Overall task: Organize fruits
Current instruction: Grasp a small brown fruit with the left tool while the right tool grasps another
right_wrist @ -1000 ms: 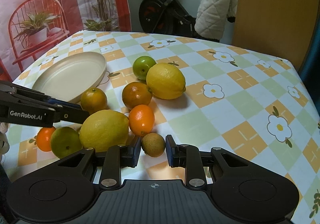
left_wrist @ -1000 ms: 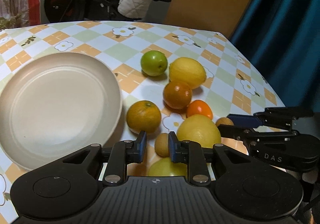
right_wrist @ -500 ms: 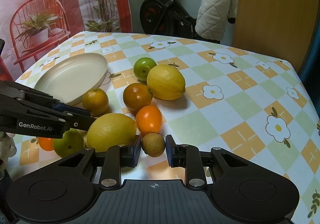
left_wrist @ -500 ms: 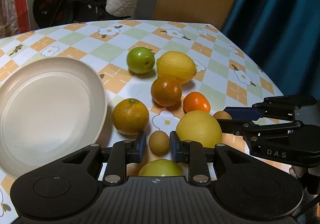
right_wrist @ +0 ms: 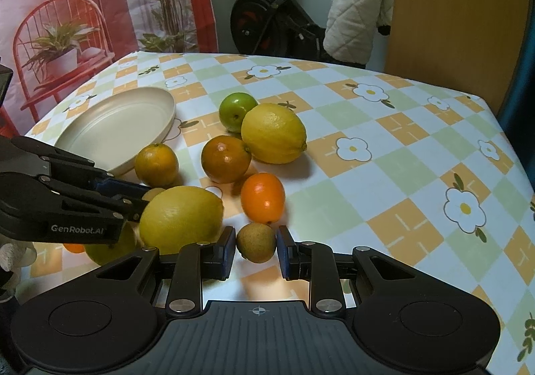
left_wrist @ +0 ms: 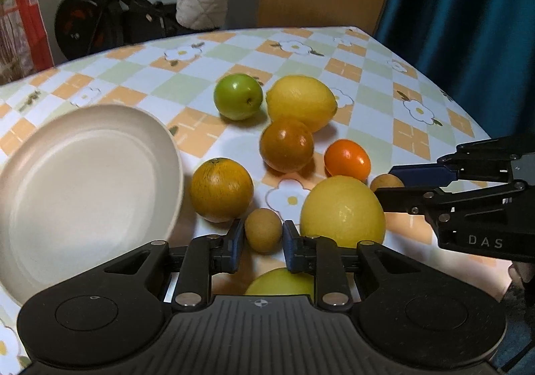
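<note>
Left gripper (left_wrist: 263, 241): clenched on a small tan fruit (left_wrist: 263, 229); both blue pads press its sides.
Right gripper (right_wrist: 255, 249): clenched on a second small tan fruit (right_wrist: 256, 243), one pad on each side of it.
Left gripper from the right wrist: its fingers (right_wrist: 110, 194) reach in from the left, tips at the first tan fruit, which is mostly hidden behind the near lemon.
Right gripper from the left wrist: its fingers (left_wrist: 414, 187) come in from the right, and the second tan fruit peeks out at their tips.
Near lemon (left_wrist: 341, 210): just right of the left fingertips, beyond the right pad; in the right wrist view it lies left of and beyond the right gripper's left pad.
Speckled orange (left_wrist: 221, 189): just beyond the left gripper's left pad, next to the plate.
Plate (left_wrist: 100, 114): cream, holding no fruit, left of the left fingers.
Small bright orange fruit (right_wrist: 263, 197): straight ahead of the right fingertips, just past the held tan fruit.
Dark orange (right_wrist: 226, 159): farther ahead, left of the fingers' line.
Far lemon (right_wrist: 273, 133): beyond the dark orange, touching it.
Green fruit (right_wrist: 237, 111): farthest from the fingers, behind the far lemon.
Yellow-green fruit (left_wrist: 279, 282): below the left fingers, partly hidden by the gripper body.
Table (right_wrist: 384, 154): checked cloth with flowers, under all the fruit.
</note>
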`<state>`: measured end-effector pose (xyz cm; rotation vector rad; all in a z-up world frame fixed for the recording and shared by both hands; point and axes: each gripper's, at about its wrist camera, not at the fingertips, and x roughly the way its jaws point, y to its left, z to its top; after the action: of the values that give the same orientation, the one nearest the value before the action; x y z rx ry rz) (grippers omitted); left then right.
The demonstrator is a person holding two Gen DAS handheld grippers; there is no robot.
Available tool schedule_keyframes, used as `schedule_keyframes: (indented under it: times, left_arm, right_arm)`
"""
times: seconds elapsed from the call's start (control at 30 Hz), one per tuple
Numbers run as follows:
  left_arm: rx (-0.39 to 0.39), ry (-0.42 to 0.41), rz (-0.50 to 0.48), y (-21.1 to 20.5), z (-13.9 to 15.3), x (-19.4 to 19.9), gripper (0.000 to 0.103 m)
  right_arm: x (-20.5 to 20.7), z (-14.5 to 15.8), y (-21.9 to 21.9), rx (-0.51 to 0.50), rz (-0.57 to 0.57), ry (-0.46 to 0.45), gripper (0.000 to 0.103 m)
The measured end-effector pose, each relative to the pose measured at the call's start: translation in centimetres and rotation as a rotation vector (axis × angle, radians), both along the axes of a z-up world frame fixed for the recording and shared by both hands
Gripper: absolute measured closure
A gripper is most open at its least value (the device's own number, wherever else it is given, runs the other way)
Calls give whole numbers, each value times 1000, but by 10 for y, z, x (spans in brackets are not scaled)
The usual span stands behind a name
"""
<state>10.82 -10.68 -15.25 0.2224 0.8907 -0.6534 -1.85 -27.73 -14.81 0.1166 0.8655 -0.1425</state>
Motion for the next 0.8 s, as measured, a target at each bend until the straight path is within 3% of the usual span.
schedule_keyframes:
  times: [0.43, 0.67, 0.8]
  left_arm:
    - [-37, -35, 3, 6, 13, -8, 77]
    - [-20, -64, -5, 6, 19, -12, 77]
    - [-65, -88, 9, 9, 25, -18, 77]
  right_arm:
    - [0, 1, -1, -10, -11, -4, 79]
    - [2, 1, -3, 2, -23, -18, 79]
    - [1, 6, 2, -40, 2, -7, 79]
